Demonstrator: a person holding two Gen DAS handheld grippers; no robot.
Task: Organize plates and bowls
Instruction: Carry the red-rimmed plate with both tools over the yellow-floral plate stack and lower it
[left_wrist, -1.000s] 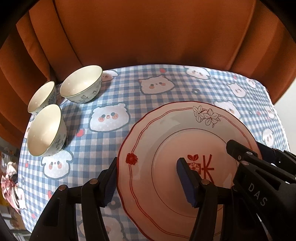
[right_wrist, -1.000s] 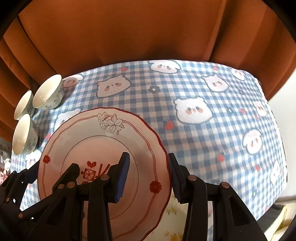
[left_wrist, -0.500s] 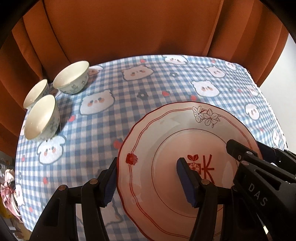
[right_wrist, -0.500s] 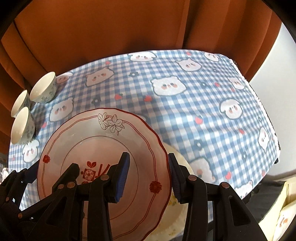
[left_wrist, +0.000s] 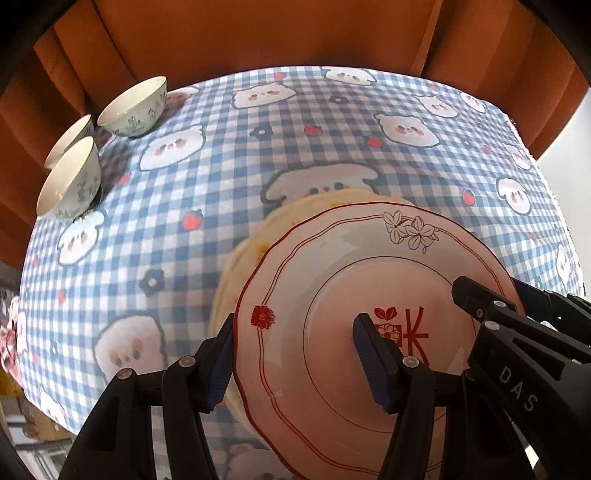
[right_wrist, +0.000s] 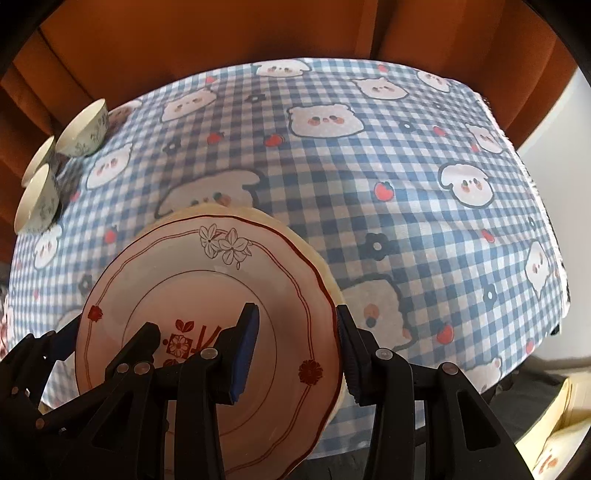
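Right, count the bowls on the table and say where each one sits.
3. All cluster at the table's far left edge: the rear bowl farthest back, the middle bowl partly hidden behind the front bowl. More might be hidden under the held plate.

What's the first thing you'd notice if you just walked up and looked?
The big pink plate with red flowers, gripped on opposite edges by the left gripper and right gripper, above a cream plate. Next, the blue checked tablecloth with bear faces, and three bowls at its far left.
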